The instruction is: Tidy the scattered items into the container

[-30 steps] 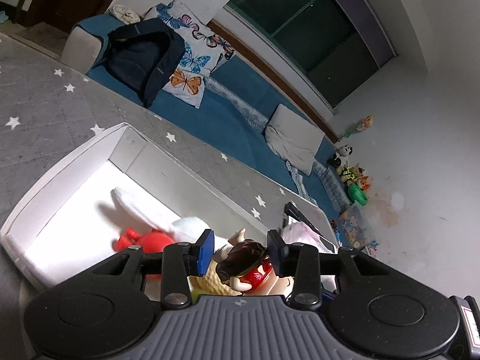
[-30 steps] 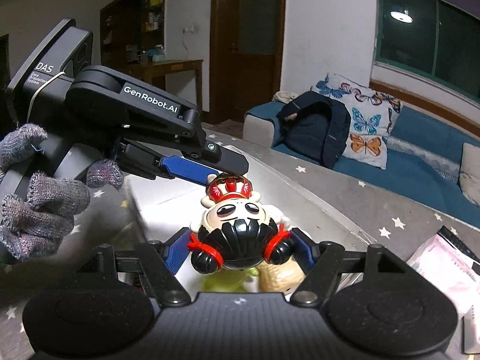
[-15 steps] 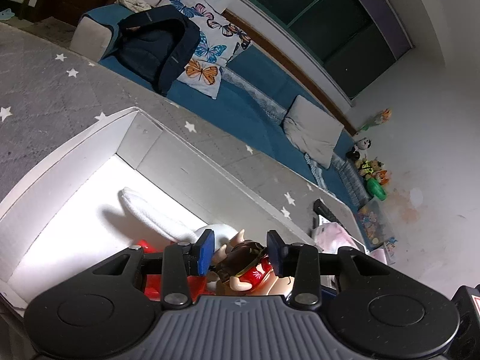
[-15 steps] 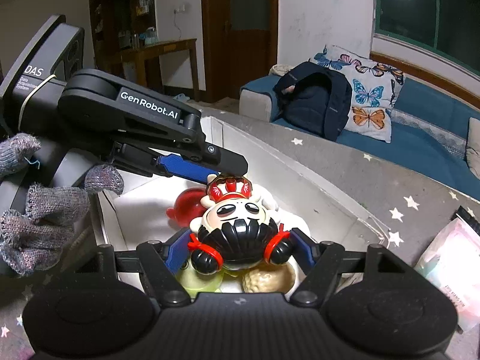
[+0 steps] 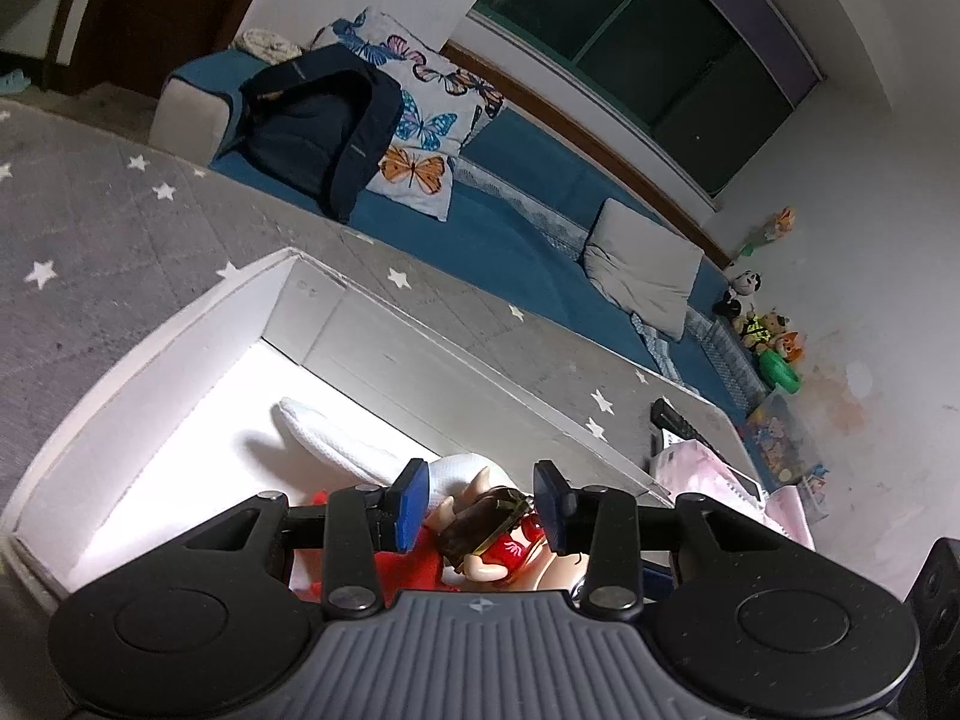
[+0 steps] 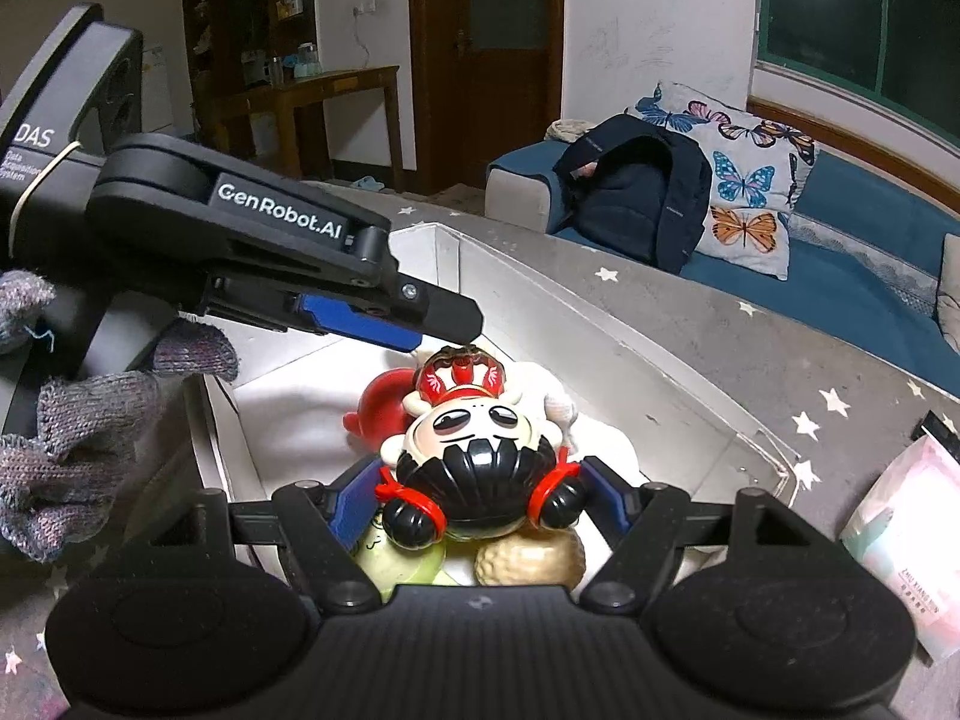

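The white container (image 6: 606, 354) had grown larger in both views than half a second before, and more of its lit floor showed under the right tool (image 6: 474, 501). It sat on the grey star-printed surface (image 5: 108, 228), long and shallow, with pale cardboard walls.

The left tool (image 5: 480, 501) had stayed over the container's near end, its blue pads set at a middling gap with nothing gripped between them. In the right wrist view it reached in from the left, held by a hand in a grey knit glove (image 6: 72, 438), its tips just above the crown of the figurine (image 6: 474, 456).

The right tool had kept its hold on the figurine, the blue pads pressed against either side of the black hair. The doll had sunk lower toward the pile in the box than a second ago. It had a big pale head, glossy black ribbed hair with two buns tied in red, drooping eyes and a red-and-gold crown.

Beneath it in the container lay a white sock (image 5: 336, 444), a red toy (image 6: 381, 405), a pale green toy (image 6: 399, 561) and a tan bumpy ball (image 6: 531, 558). A pink packet (image 6: 906, 546) lay on the surface outside the box.
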`<state>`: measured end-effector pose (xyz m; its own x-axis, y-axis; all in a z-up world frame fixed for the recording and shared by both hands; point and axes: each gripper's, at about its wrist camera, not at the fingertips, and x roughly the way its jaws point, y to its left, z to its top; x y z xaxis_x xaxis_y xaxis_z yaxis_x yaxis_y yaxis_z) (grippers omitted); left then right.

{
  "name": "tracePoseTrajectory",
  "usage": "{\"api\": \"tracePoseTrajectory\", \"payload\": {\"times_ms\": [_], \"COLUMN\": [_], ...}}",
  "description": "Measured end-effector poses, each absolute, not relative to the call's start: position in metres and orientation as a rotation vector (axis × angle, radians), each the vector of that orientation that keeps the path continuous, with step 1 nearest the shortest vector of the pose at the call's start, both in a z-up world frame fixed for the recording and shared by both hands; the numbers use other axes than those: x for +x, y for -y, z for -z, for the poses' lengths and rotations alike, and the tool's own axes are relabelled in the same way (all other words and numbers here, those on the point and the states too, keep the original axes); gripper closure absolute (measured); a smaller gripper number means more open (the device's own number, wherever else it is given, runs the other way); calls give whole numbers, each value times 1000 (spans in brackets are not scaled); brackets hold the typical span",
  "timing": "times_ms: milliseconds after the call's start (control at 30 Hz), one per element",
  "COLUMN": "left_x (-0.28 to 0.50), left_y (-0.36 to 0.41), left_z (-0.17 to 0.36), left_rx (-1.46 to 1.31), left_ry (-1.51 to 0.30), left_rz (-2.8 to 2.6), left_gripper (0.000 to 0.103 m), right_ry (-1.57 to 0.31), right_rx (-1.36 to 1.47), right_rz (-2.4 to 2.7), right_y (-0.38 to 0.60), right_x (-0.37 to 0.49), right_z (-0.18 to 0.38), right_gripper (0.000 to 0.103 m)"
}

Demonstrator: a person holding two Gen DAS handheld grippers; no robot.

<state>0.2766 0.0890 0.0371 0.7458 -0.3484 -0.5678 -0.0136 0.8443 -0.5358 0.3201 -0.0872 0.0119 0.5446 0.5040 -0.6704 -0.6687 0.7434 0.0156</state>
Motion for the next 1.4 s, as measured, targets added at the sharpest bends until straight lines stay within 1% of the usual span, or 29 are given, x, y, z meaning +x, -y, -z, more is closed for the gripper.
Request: {"api": "tracePoseTrajectory", "payload": {"times_ms": [467, 567, 800, 867, 933, 1067, 1200, 1300, 1333, 1400], "left_x": [232, 218, 184, 174, 164, 143, 128, 118, 114, 109], "left_y": [-78, -74, -68, -67, -65, -63, -63, -62, -63, -64], "left_z": [-59, -63, -70, -71, -71, -70, -66, -63, -62, -60], "left_rx": [-419, -388, -340, -322, -298, -256, -249, -239, -240, -243], "left_ry": [-664, -653, -637, -630, -626, -619, -627, -631, -633, -636], "left_rz": [135, 127, 109, 96, 88, 83, 82, 75, 75, 73], "left_gripper": [62, 62, 62, 62, 62, 62, 62, 62, 62, 62], "right_ry": [-674, -665, -643, -639, -635, -630, -632, -630, -629, -624], "right_rx": [-224, -216, -198, -192, -188, -187, -166, -156, -154, -155], "right_rz": [-683, -681, -679, -681, -681, -677, -673, -664, -658, -647], "right_y": [95, 96, 100, 101, 102, 102, 106, 108, 109, 110], "right_x": [292, 282, 253, 243, 234, 216, 201, 191, 189, 184], "right_z": [-28, -33, -42, -44, -44, -42, -38, -35, -34, -33], "right_gripper": [29, 24, 24, 22, 15, 14, 9, 7, 4, 3]}}
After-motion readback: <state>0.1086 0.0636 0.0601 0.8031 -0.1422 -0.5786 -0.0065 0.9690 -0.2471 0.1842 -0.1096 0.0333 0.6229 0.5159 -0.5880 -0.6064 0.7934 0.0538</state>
